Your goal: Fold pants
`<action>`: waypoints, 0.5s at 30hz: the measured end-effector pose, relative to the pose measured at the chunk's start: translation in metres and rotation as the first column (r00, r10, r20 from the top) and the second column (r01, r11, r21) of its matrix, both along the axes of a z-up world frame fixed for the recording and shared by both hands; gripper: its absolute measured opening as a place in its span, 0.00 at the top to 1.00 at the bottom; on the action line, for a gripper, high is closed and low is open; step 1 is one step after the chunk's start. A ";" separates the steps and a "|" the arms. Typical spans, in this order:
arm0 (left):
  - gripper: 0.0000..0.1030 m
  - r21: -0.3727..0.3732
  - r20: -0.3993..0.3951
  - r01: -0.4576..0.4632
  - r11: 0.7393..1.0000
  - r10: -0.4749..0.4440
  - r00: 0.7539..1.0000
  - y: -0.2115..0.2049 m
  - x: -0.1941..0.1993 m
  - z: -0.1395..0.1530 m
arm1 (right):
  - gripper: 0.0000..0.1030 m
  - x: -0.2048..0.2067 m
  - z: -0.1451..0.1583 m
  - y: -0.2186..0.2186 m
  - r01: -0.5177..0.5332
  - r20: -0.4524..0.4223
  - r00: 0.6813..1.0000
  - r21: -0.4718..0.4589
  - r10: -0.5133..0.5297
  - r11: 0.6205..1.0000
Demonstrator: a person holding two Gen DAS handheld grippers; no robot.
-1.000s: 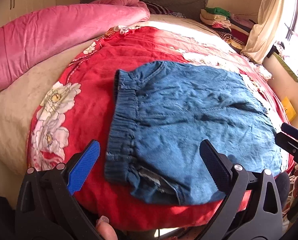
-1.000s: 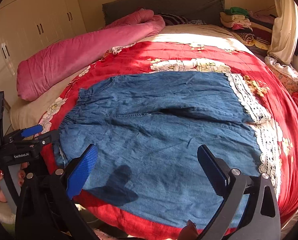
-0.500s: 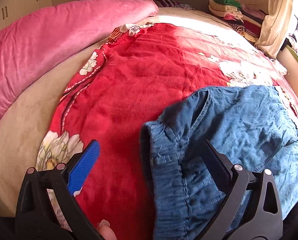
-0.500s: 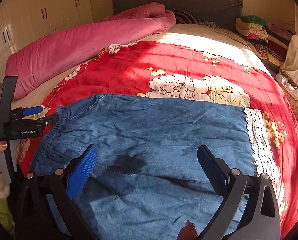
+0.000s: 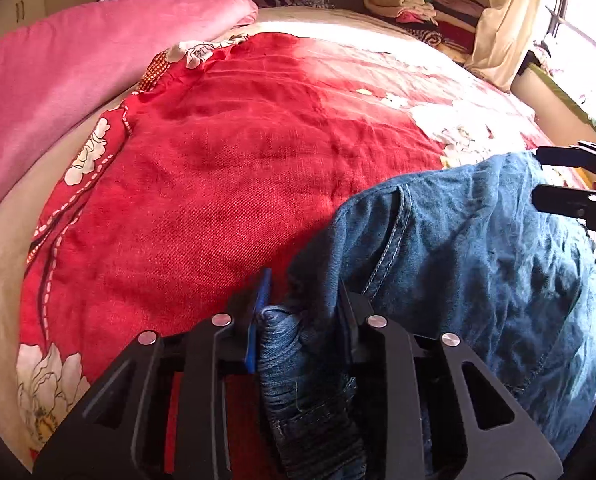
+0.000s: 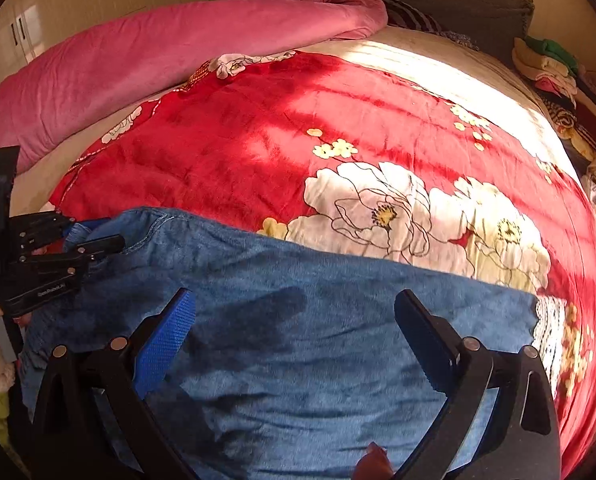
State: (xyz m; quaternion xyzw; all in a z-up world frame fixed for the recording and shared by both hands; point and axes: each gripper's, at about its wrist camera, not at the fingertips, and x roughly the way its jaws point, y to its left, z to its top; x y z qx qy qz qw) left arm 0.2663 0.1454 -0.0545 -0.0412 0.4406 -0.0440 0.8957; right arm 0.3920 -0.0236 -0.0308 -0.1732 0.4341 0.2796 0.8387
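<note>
Blue denim pants (image 6: 298, 320) lie flat on the red floral blanket (image 6: 298, 120), my left gripper (image 5: 302, 312) clamped on the bunched elastic waistband, my right gripper (image 6: 294, 320) gaping above the legs, next needing a hem grip

bed (image 6: 426, 60), red floral blanket (image 6: 258, 128), pink quilt (image 6: 158, 48), denim pants (image 6: 318, 340)
</note>
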 end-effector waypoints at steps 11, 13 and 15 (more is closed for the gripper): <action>0.85 -0.136 0.162 0.008 0.991 0.014 0.987 0.017 -0.020 0.038 | 0.08 0.023 -0.034 0.066 -0.298 0.015 0.951 -0.209 0.308 0.931; 0.85 -0.141 0.172 0.022 0.990 0.002 0.985 0.015 -0.022 0.042 | 0.52 0.018 -0.035 0.073 -0.363 -0.041 0.931 -0.175 0.362 0.915; 0.85 -0.135 0.175 0.024 0.990 0.000 0.985 0.014 -0.024 0.042 | 0.75 0.006 -0.033 0.076 -0.386 -0.036 0.922 -0.168 0.386 0.907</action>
